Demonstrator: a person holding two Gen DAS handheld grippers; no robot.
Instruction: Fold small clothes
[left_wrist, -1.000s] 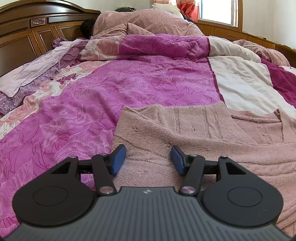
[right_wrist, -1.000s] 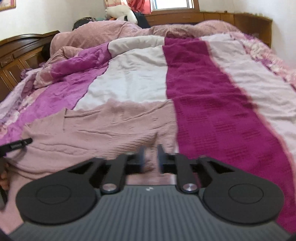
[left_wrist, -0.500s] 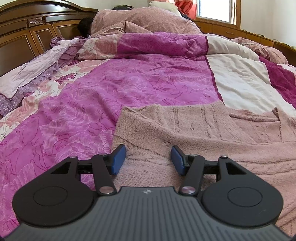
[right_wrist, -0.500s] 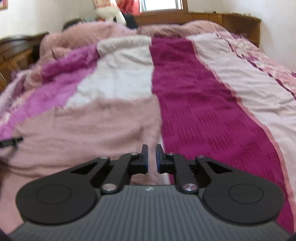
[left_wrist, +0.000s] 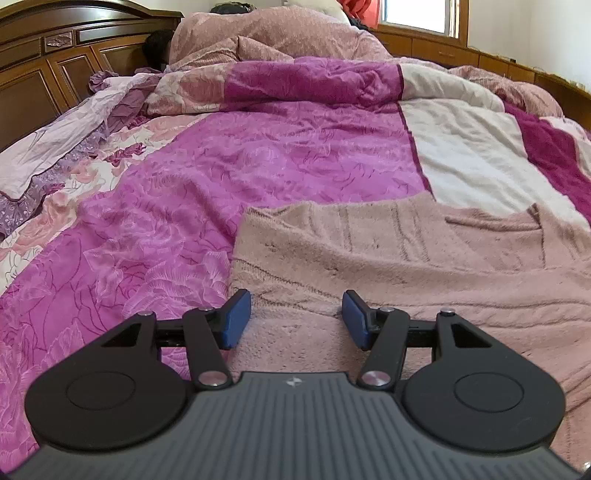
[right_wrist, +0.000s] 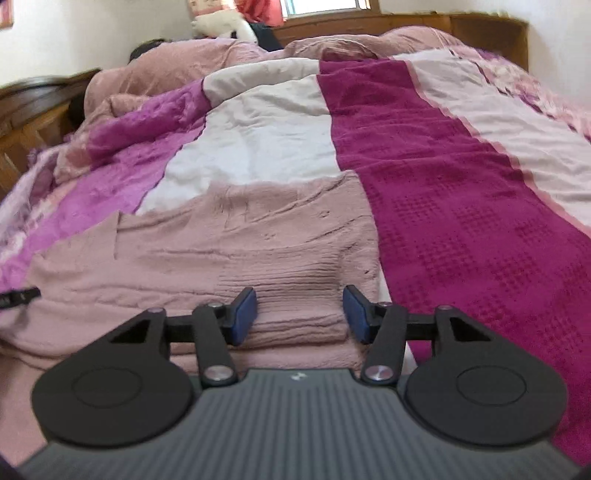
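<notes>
A dusty-pink knitted sweater (left_wrist: 406, 258) lies spread flat on the bed; it also shows in the right wrist view (right_wrist: 229, 251). My left gripper (left_wrist: 296, 318) is open, low over the sweater's near left corner, holding nothing. My right gripper (right_wrist: 300, 314) is open, its blue pads on either side of the ribbed edge (right_wrist: 295, 295) near the sweater's right side, not closed on it. The tip of the left gripper (right_wrist: 18, 297) shows at the left edge of the right wrist view.
The bed is covered by a magenta floral quilt (left_wrist: 221, 177) and a cream, dark-magenta striped blanket (right_wrist: 461, 206). A person lies under a pink cover (left_wrist: 280, 33) at the head end. A wooden headboard (left_wrist: 48, 62) stands at the back left, a window ledge behind.
My right gripper has opened from shut and shifted over the sweater's ribbed right edge. My left gripper has stayed open and almost still.
</notes>
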